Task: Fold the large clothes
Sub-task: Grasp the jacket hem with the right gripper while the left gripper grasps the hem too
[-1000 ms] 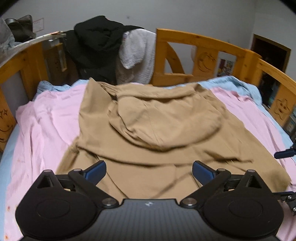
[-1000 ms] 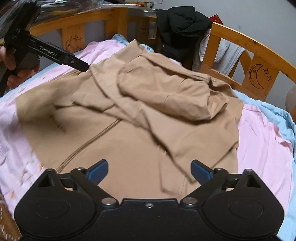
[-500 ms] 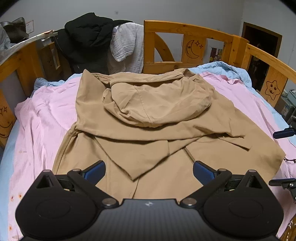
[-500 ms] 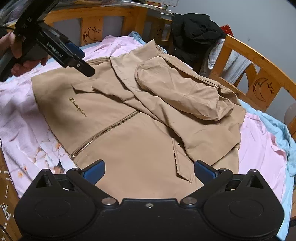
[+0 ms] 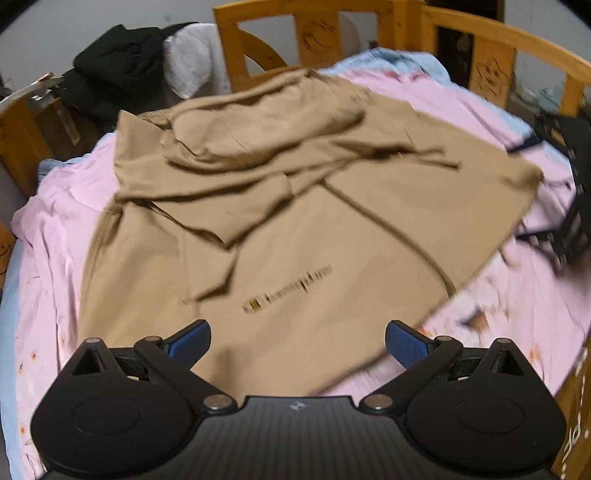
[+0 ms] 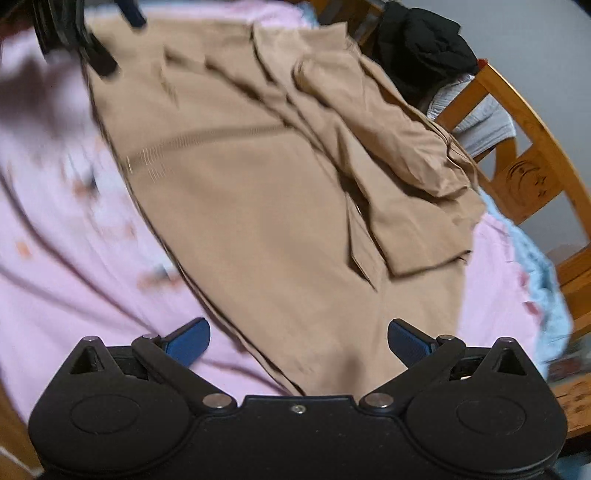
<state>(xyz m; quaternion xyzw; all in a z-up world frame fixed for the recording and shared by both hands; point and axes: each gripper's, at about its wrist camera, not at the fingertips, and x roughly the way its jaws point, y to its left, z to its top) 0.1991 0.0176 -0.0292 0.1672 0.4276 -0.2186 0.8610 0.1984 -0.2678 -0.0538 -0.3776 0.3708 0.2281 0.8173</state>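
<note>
A tan zip-up hooded jacket [image 5: 314,229] lies front up on a pink sheet, both sleeves folded in across its chest and the hood lying on top. It also shows in the right wrist view [image 6: 280,206]. My left gripper [image 5: 297,343] is open and empty, above the jacket's hem near the printed logo. My right gripper [image 6: 297,343] is open and empty, over the jacket's lower corner. The right gripper shows blurred at the right edge of the left wrist view [image 5: 569,206]. The left gripper shows blurred at the top left of the right wrist view [image 6: 74,33].
The pink sheet [image 5: 55,236] covers a bed with a wooden rail [image 5: 461,33] round its far side. Black clothes [image 5: 118,70] and a white cloth [image 5: 192,62] hang on the rail. A light blue blanket [image 6: 543,280] lies at the bed's edge.
Both grippers have swung sideways and drawn back toward the jacket's hem. The views are now motion blurred. The jacket lies as before, and both grippers stay open.
</note>
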